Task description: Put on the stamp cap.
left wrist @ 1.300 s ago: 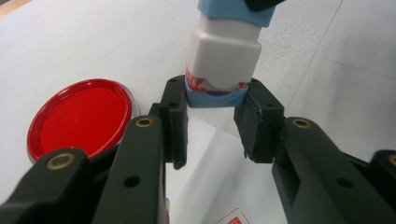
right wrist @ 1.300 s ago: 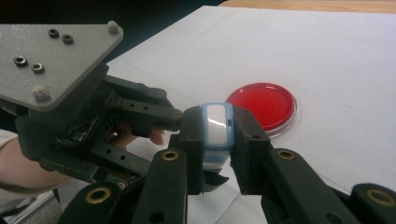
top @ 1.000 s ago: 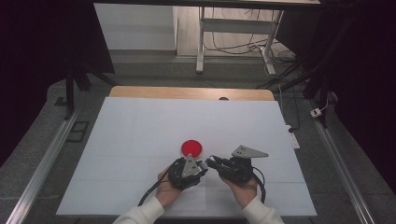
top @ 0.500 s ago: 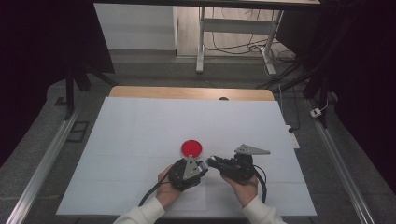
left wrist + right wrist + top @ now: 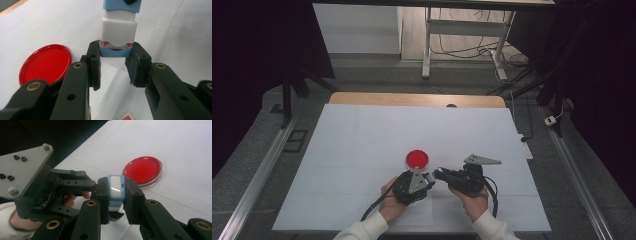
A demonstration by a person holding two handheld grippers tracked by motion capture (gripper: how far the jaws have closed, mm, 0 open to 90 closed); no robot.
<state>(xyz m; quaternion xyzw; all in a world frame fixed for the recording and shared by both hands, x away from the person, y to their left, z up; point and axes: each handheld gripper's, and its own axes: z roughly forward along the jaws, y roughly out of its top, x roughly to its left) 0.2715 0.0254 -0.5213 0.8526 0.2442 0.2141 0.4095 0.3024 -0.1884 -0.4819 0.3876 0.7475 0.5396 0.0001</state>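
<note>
White surface (image 5: 362, 145) under both hands in the high view; red round lid (image 5: 417, 158) lying flat just beyond the left tongs (image 5: 429, 178) and right tongs (image 5: 438, 173), tips meeting over a small object.

Left gripper view: left tongs (image 5: 115, 67) clamped on the blue end of a white-and-blue stamp (image 5: 119, 32), red lid (image 5: 46, 63) beside.

Right gripper view: right tongs (image 5: 116, 200) closed on the stamp's (image 5: 116, 188) other end, red lid (image 5: 143, 170) beyond; contents not discernible.

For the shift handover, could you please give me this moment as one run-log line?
left gripper: shut on stamp's blue end | right gripper: shut on stamp body | red ink pad: open on table, beside grippers
</note>
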